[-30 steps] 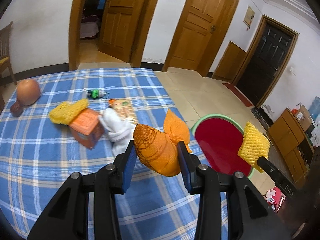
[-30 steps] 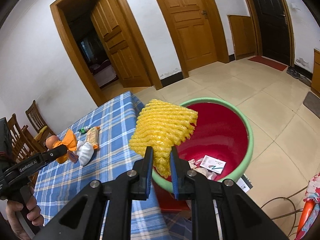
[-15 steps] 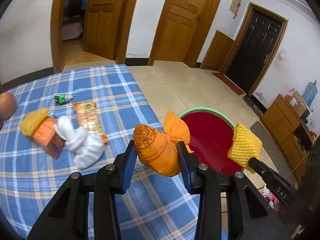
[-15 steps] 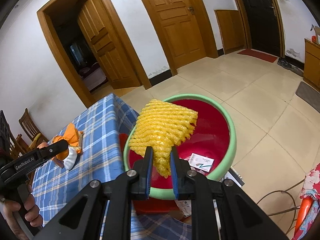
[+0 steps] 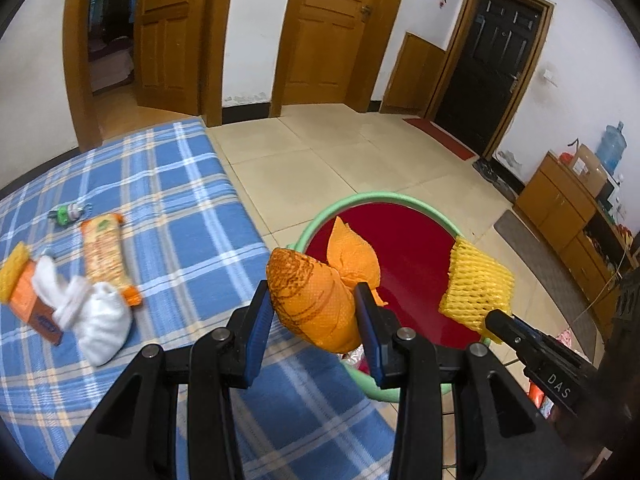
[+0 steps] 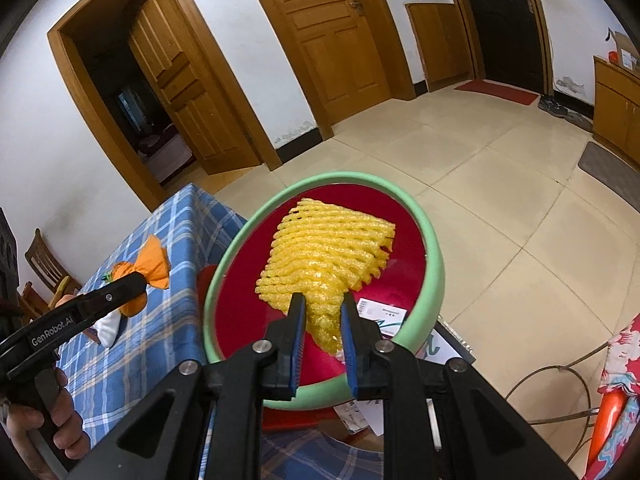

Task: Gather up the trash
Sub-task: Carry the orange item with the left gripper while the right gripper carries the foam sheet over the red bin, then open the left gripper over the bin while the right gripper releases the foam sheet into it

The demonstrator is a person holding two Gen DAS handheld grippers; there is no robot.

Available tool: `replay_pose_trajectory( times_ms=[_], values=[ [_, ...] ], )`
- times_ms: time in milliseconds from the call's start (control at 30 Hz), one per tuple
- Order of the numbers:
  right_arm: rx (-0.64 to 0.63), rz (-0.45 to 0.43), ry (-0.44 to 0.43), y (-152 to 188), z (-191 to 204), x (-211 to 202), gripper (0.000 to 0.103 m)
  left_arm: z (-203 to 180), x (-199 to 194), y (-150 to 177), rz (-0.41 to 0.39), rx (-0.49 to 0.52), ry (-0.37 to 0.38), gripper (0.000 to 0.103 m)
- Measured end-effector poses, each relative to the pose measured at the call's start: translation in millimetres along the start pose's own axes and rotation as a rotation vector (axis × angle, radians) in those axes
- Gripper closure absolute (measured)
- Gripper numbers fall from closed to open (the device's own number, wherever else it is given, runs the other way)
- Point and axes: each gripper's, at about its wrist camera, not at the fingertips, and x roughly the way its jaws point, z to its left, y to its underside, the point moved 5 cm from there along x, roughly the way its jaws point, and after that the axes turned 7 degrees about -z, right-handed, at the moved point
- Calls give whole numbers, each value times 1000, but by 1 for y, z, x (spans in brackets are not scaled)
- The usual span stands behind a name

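Left tongs: clamped on an orange wrapper, blue pads pressing both its sides; its twisted tail sticks up toward the bin.
Left tongs, position: over the bench edge, just beside the bin rim; seen from the right wrist view with the orange wrapper in their tip, a hand on the grip below.
Right tongs: clamped on the lower corner of a yellow foam net; the rest of the net fans out above the fingers.
Right tongs, position: above the bin mouth; in the left wrist view the yellow foam net hangs over the bin's right side.
Bin: round, green rim, red inside, on the tiled floor touching or just beside the bench end; a white printed card lies at the bottom.
Bench: blue plaid cloth.
Remaining on bench: long orange snack packet, white crumpled tissue touching its near end, orange carton with a second yellow net piece at the far left, small green-capped item beyond the packet.
Beyond the bin: wooden doors, one ajar; dark door on the right wall; low wooden cabinet.
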Motion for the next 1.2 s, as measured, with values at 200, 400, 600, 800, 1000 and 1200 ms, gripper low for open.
replay_pose_trajectory(
  times_ms=[200,400,600,800,1000,1200],
  values=[
    [9,8,20,0,-9,5,83,-4,16,-1,13,13,4,62],
    [9,18,27,-2,-13,10,82,-9,27,2,33,21,6,62],
    [9,30,37,-2,-13,15,78,-9,33,3,50,18,23,60],
    [22,26,34,-4,-14,15,65,-11,34,3,52,19,36,46],
    [28,19,33,-5,-16,12,58,-12,31,3,46,20,35,46],
    [29,15,32,-5,-14,10,56,-7,24,3,41,13,23,45]
  ],
)
